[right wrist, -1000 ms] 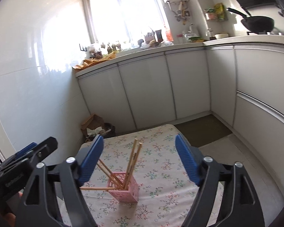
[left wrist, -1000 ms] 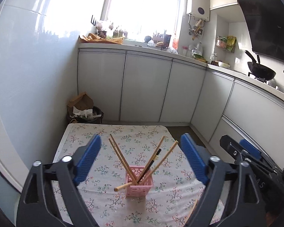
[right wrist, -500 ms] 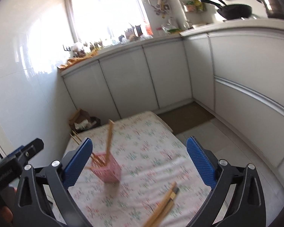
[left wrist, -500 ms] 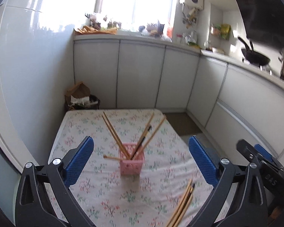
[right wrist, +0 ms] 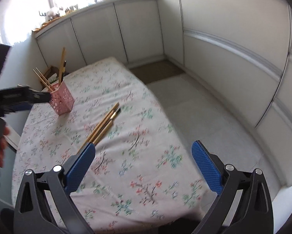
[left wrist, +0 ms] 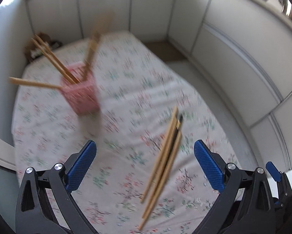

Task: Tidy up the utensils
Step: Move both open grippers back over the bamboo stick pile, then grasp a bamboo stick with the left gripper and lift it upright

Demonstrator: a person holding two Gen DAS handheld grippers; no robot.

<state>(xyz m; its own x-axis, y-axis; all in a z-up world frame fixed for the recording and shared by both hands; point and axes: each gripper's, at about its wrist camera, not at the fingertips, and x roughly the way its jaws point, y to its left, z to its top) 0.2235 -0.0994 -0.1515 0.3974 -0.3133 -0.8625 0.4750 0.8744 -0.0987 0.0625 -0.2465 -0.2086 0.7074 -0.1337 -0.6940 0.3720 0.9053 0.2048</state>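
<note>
Claws first: my left claw (left wrist: pixel 145 163) stands spread wide with nothing pressed between its blue pads (left wrist: pixel 81 165), and my right claw (right wrist: pixel 143 163) is just as wide and equally empty. Between the left claw's fingers I see a bundle of loose chopsticks (left wrist: pixel 163 165) lying flat on the floral tablecloth (left wrist: pixel 126 101) that covers the bench; most are pale wood and one is dark with a light band near its tip. From the right wrist view the same bundle (right wrist: pixel 103 125) lies just ahead of the left pad, its near ends hidden behind that pad, so I cannot tell whether they touch. Farther out, toward the far left corner of the bench, a pink perforated holder (right wrist: pixel 62 101) stands upright with several more chopsticks (right wrist: pixel 61 69) leaning out of it at different angles; in the left view one stick (left wrist: pixel 34 82) pokes out sideways low on the holder (left wrist: pixel 81 95). The loose bundle and the holder are well apart. At the left edge of the right view the other gripper's dark body is in frame, held by a hand (right wrist: pixel 0 146). White kitchen cabinets (right wrist: pixel 223 39) wrap around the bench, and the left view is motion-blurred.
</note>
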